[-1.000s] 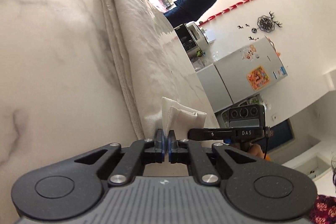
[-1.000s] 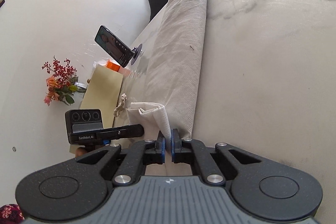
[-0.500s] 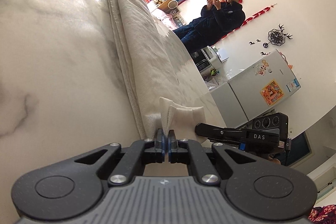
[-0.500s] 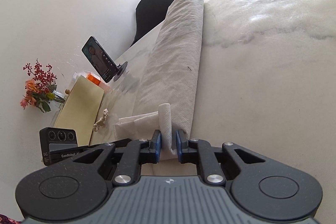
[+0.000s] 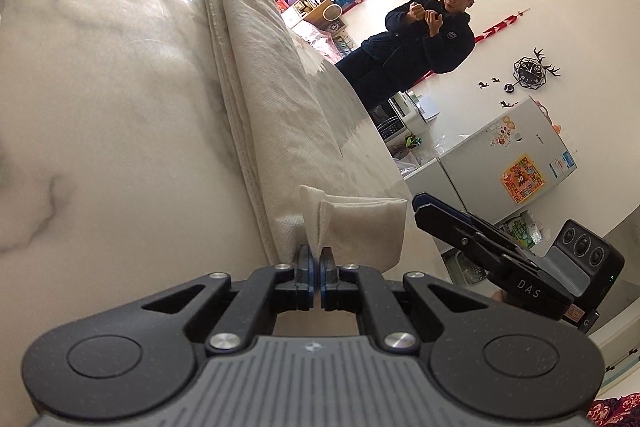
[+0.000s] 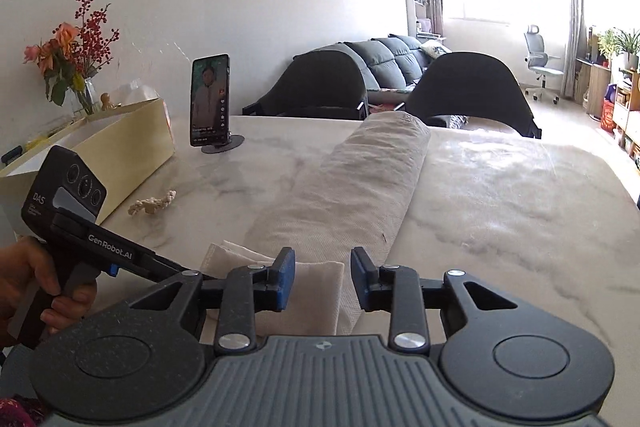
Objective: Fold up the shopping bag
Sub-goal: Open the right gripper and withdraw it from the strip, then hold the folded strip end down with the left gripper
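Marble-patterned table (image 6: 500,211) carries the cream shopping bag (image 6: 352,187), folded into a long strip running from its near edge toward the far edge. By the left edge, an open yellow box (image 6: 120,143) hides its contents. Left gripper (image 5: 319,267) is clamped on the bag's near corner; right gripper (image 6: 323,277) is opening, jaws apart over cloth, pressing nothing.

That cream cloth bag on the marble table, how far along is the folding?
Done: the cream fabric shopping bag already lies as a long narrow strip on the marble table. In hand: the left gripper is shut on the strip's near end, which stands pinched up, while the right gripper is opening, its pads off the cloth. Left: probably folding the long strip end over end into a small packet.
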Available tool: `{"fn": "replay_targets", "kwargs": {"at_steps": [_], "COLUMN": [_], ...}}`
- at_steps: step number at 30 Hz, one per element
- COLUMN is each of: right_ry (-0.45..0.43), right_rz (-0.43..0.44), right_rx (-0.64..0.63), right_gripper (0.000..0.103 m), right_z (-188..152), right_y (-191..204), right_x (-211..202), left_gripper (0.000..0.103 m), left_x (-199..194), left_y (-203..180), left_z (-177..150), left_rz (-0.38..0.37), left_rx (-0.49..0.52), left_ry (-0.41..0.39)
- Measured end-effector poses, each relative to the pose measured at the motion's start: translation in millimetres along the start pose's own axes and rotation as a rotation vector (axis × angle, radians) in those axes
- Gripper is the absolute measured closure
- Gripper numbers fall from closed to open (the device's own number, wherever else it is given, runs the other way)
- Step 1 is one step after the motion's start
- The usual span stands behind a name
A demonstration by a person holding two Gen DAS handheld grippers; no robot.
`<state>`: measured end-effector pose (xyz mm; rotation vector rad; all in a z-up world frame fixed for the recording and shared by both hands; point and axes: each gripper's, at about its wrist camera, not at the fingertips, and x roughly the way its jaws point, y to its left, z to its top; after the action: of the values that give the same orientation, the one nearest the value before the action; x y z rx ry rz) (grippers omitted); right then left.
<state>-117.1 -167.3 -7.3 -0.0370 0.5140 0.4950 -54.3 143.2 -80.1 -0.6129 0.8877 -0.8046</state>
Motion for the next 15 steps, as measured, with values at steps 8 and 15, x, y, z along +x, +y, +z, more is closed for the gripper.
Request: {"fn": "replay_targets", "kwargs": {"at_steps": [8,15], "right_ry": [0.087,0.179], "right_rz": [0.034,0.039], "right_rx": [0.028,0.048], "right_gripper": [0.079,0.081], "right_z": [-2.5,-7.8], "right_y": [2.0,-1.7], "right_x": [24.7,45.1], "left_gripper": [0.099,0.099], "left_x": [5.0,5.4], "left_y": [1.3,0.9], "left_z": [1.6,0.3], "left_rz": [-0.006,-0.019], "left_rx": [0.023,0.065], "left_ry": [-0.005,-0.005]}}
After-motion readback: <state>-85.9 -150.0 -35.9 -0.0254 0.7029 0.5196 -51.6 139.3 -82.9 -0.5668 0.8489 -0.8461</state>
